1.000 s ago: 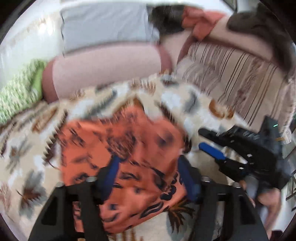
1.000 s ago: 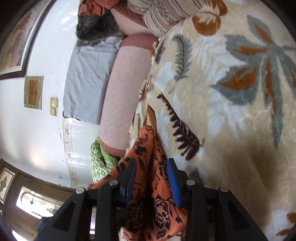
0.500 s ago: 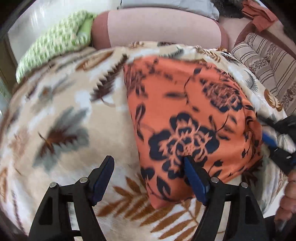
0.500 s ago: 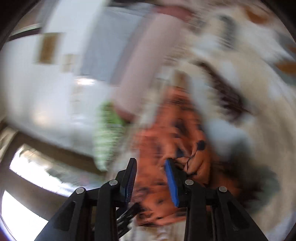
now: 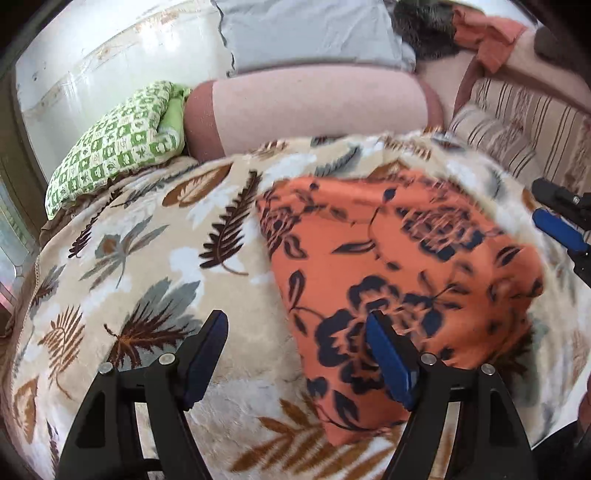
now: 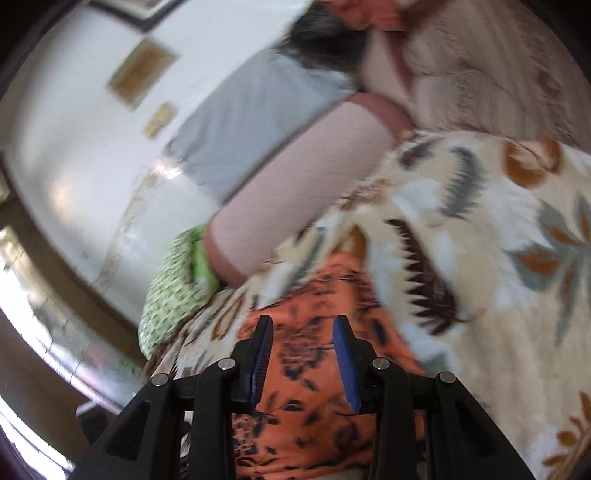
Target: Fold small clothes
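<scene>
A folded orange garment (image 5: 406,258) with dark flowers lies flat on the leaf-patterned blanket (image 5: 147,258). My left gripper (image 5: 297,321) hovers open over the garment's near left edge. Its right fingertip is above the cloth and its left one above bare blanket, with nothing gripped. At the right edge of the left wrist view my right gripper (image 5: 554,210) hangs just off the garment's right side. In the right wrist view the right gripper (image 6: 303,325) stands narrowly open above the garment (image 6: 332,280). The cloth lies below its fingers and nothing is pinched between them.
A pink bolster (image 5: 314,107) runs along the back of the blanket, with a green checked pillow (image 5: 118,140) at its left end and a grey pillow (image 5: 306,29) behind. Striped cushions (image 5: 517,122) stand at the back right. A white wall (image 6: 74,129) rises behind.
The garment, bunched and partly lifted before, now lies folded flat. My left gripper shifted from over its middle to its left edge. My right gripper rolled upright and rose away from the cloth.
</scene>
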The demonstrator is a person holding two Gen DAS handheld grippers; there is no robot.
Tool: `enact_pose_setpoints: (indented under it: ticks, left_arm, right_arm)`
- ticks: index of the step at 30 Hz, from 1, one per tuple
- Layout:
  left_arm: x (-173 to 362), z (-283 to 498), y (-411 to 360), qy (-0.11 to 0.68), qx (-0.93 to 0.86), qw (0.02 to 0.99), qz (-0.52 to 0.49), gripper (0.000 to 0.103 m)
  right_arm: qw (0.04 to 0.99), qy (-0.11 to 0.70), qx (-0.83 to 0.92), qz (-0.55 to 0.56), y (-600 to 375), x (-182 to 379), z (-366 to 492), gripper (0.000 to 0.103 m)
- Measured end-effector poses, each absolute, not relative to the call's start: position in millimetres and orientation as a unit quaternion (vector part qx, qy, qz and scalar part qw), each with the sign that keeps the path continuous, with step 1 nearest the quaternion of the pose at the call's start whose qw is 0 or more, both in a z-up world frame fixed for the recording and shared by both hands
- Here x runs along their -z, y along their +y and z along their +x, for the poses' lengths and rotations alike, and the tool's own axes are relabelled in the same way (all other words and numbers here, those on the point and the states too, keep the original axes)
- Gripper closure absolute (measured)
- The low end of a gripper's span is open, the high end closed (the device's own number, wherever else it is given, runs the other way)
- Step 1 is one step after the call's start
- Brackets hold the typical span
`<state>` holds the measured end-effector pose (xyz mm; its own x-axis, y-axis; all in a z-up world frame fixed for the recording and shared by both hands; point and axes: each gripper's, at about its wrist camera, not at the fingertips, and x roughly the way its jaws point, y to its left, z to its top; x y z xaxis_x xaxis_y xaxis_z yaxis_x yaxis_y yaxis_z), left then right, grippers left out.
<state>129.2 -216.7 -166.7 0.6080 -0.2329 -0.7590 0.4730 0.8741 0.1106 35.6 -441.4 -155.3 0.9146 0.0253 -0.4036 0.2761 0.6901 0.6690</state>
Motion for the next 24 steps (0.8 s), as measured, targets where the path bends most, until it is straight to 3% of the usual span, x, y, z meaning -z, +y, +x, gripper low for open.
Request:
enact_pose_setpoints:
  ticks: [5, 15, 19, 22, 24]
  left_arm:
    - [184, 134, -210, 0.405, 0.233, 0.875, 0.129, 0.024]
    - [181, 147, -208, 0.417, 0.267, 0.862, 0.11, 0.024]
    - [181, 148, -209, 0.416, 0.273, 0.86, 0.111, 0.024]
    - [182, 150, -209, 0.418, 0.274, 0.859, 0.108, 0.024]
    - [182, 150, -210, 0.417, 0.272, 0.86, 0.11, 0.024]
  right_arm:
    - [0.808, 0.351, 0.095, 0.464, -452, 228, 78, 0.072]
    - [0.855, 0.297, 0.079, 0.417, -452, 184, 126, 0.068]
    - [0.846, 0.337, 0.073, 0.407, -461, 187, 177, 0.065]
    - [0.813, 0.417, 0.085, 0.397, -468, 224, 222, 0.063]
    - [0.825, 0.409, 0.075, 0.383, -468, 229, 231, 0.063]
